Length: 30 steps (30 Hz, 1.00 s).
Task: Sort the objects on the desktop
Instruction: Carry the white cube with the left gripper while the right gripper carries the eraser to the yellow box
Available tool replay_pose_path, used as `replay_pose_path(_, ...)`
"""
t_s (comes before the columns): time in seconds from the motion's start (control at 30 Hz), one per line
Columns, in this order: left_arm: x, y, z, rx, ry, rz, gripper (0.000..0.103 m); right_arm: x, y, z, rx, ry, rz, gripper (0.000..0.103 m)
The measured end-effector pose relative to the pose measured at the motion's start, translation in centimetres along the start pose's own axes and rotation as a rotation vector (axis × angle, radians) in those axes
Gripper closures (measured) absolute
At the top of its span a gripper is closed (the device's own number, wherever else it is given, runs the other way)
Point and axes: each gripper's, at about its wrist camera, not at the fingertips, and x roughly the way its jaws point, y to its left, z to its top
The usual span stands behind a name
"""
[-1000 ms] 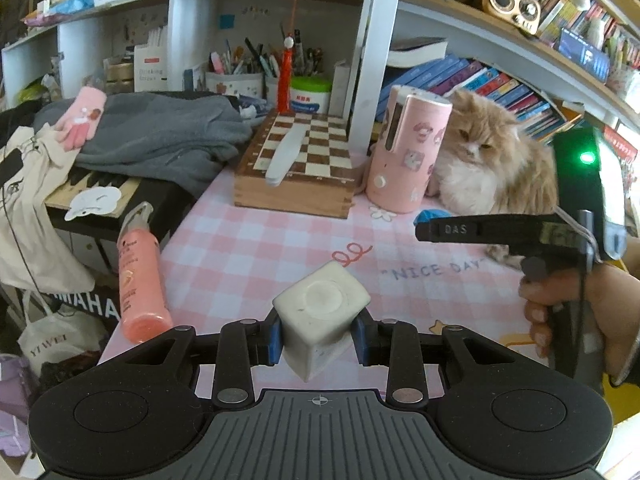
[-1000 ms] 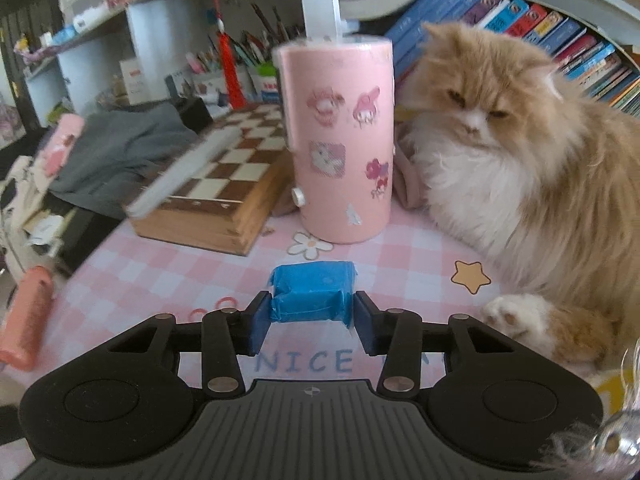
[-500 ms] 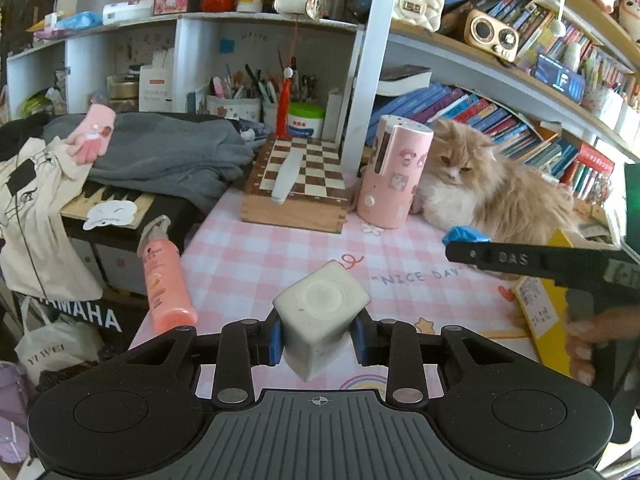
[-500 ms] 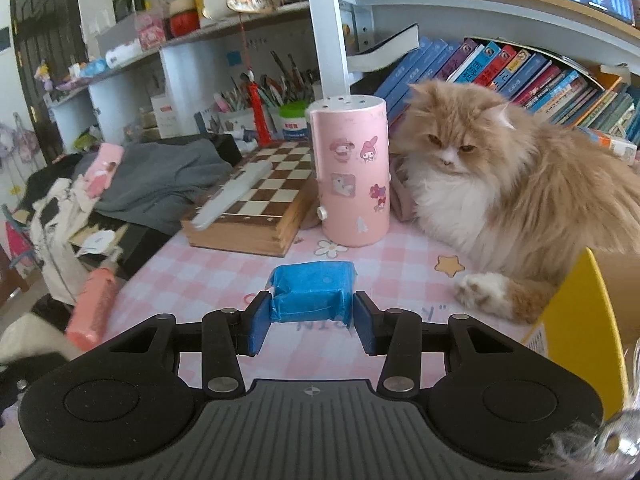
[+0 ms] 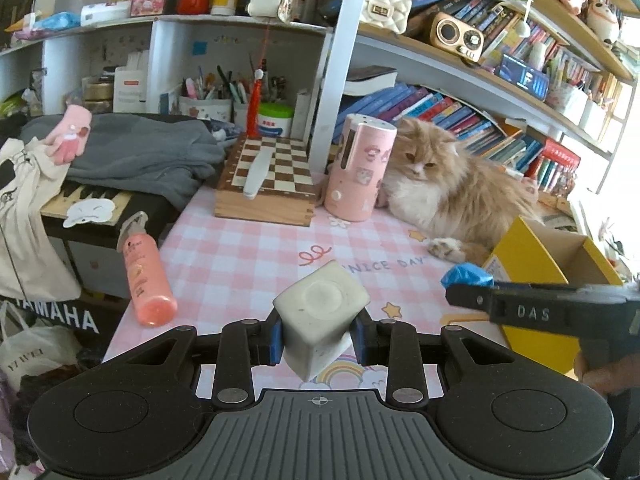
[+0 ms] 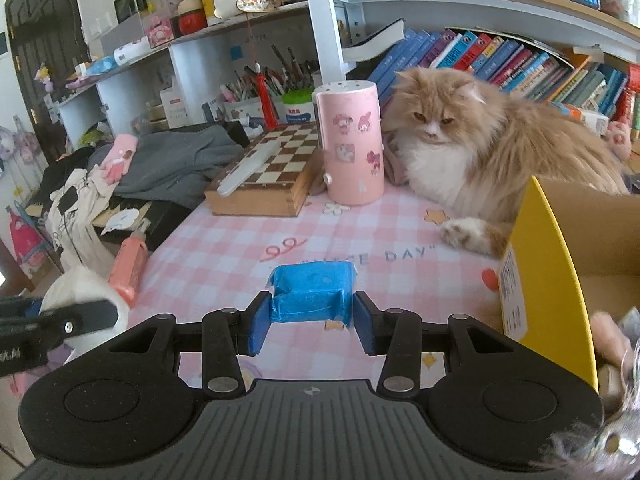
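My left gripper (image 5: 318, 340) is shut on a white block (image 5: 320, 320), held tilted above the pink checked tablecloth (image 5: 240, 256). My right gripper (image 6: 308, 316) is shut on a blue wrapped packet (image 6: 314, 292), also clear of the cloth. In the left wrist view the right gripper's finger and the blue packet (image 5: 466, 276) reach in from the right, just in front of an open yellow cardboard box (image 5: 532, 256). The same yellow box (image 6: 548, 264) stands at the right in the right wrist view. The white block (image 6: 80, 292) shows at the lower left there.
A fluffy orange cat (image 5: 452, 192) lies at the back right, one paw next to the box. A pink cylinder (image 5: 360, 168) and a wooden chessboard box (image 5: 268, 184) stand behind. A pink spray bottle (image 5: 144, 276) lies at the cloth's left edge. Grey clothing (image 5: 132, 156) is piled at left.
Both grippers have drawn back and up from the table's far side, each keeping its object. The yellow box has come into view at the right, and the right gripper now sits close to it.
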Motion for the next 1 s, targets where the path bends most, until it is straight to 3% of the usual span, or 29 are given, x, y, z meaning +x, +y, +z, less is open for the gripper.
replay_pose_path(0.4,-2.5,-0.1,-1.9,0.018,0.007,-0.064,0.073,-3.0,2.7,-2.9,-0.044,0.016,-0.018,0.063)
replay_pose_path(1.0,-7.9,0.1,-6.9,0.045,0.039,-0.102,0.073,-8.4,6.6,-9.0,-0.052,0.048,-0.041,0.063)
